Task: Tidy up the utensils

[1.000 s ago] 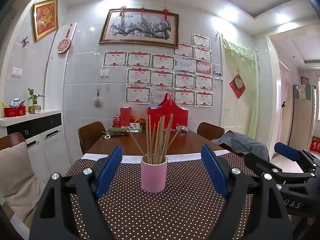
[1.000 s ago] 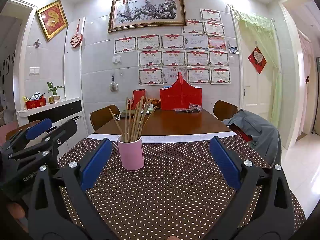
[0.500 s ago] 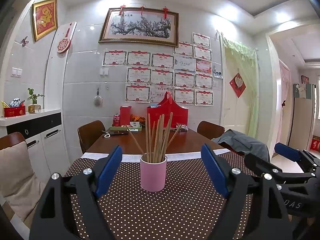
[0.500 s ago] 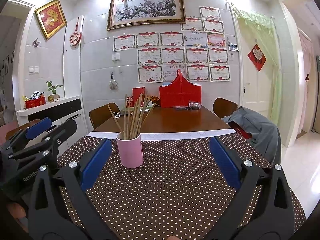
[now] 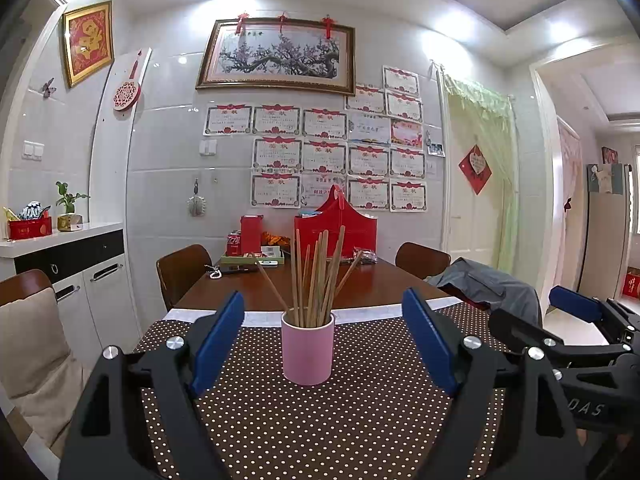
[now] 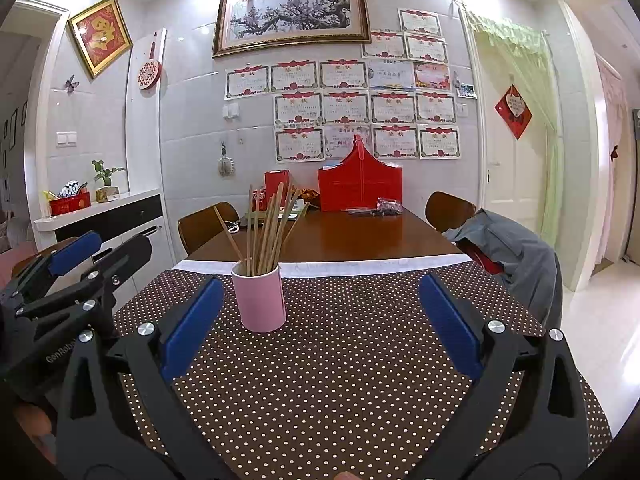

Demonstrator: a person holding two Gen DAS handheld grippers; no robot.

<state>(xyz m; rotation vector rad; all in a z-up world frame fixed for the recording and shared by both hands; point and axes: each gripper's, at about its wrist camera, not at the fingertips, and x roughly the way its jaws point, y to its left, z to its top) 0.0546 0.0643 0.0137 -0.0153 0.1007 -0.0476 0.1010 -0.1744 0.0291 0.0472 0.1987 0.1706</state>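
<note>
A: Both claws hang over the near end of the counter [image 5: 360, 432], on the dotted cloth, and neither has anything in it. The left claw [image 5: 324, 340] is spread wide, blue pads well apart, and the pink cup [image 5: 307, 350] sits right between them in its view, farther along the cloth.

B: The right claw [image 6: 320, 320] is spread too, empty, with the cup [image 6: 259, 299] nearer its left pad. The chopsticks [image 5: 316, 280] stand in that cup, fanned out, one leaning far left.

A: So what's the smart play here?

B: I'd say the sticks look gathered already, so judge first whether any utensil is left; none shows loose on the cloth. If the cup needs shifting, take it low on the wall, square on, pads on opposite sides.

A: Why low?

B: It's tall and top-heavy with those sticks. A high or slanted squeeze could tip it and scatter everything.

A: And the second claw?

B: Keep it clear of the fanned tips.
</note>
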